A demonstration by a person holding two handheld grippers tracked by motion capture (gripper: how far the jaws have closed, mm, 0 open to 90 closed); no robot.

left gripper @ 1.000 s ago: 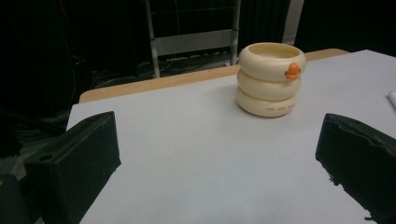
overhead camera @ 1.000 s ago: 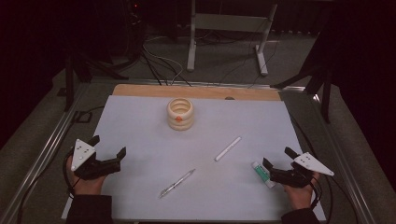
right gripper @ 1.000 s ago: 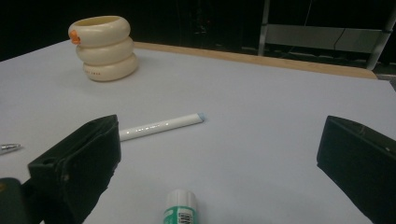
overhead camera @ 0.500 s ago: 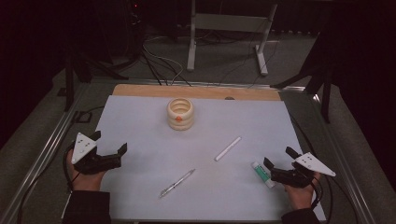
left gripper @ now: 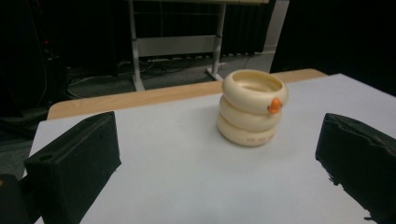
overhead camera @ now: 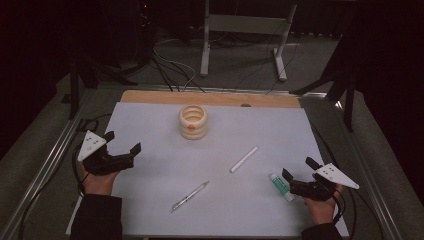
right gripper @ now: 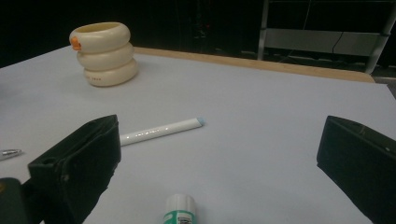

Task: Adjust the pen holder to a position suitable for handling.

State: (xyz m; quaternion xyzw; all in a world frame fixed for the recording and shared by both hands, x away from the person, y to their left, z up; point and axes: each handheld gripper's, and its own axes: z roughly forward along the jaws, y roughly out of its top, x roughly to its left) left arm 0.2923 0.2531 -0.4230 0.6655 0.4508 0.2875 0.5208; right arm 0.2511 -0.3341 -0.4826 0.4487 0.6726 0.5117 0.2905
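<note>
- Meanwhile, nearest the person at about 4 o'clock on the worktop (overhead camera: 150, 210), the right hand-held gripper (overhead camera: 296, 174) sat where it had been a second before, jaws spread and holding nothing.
- Just ahead of its jaws lay the glue stick (overhead camera: 281, 186), green-labelled with a white cap, untouched; in the right gripper view the glue stick (right gripper: 180, 210) showed between the two black jaws at the bottom edge, so I judged it the thing to be picked up next.
- Over at 8 o'clock, the left hand-held gripper (overhead camera: 122, 142) had shifted: across the last second it had drawn back toward the left edge and lifted a little, jaws wide apart and empty.
- That retreat suggested the left side was only settling into a start pose, not reaching for anything yet.
- Toward the middle, the pen (overhead camera: 189, 196) lay at about 6 o'clock and the white marker (overhead camera: 244, 159) a little past it toward 3 o'clock, both unmoved and well apart from either gripper.
- Farthest off, at 12 o'clock, the cream ringed holder (overhead camera: 193, 122) stood upright with its orange spot facing the person, likely the place the loose items were meant for.
</note>
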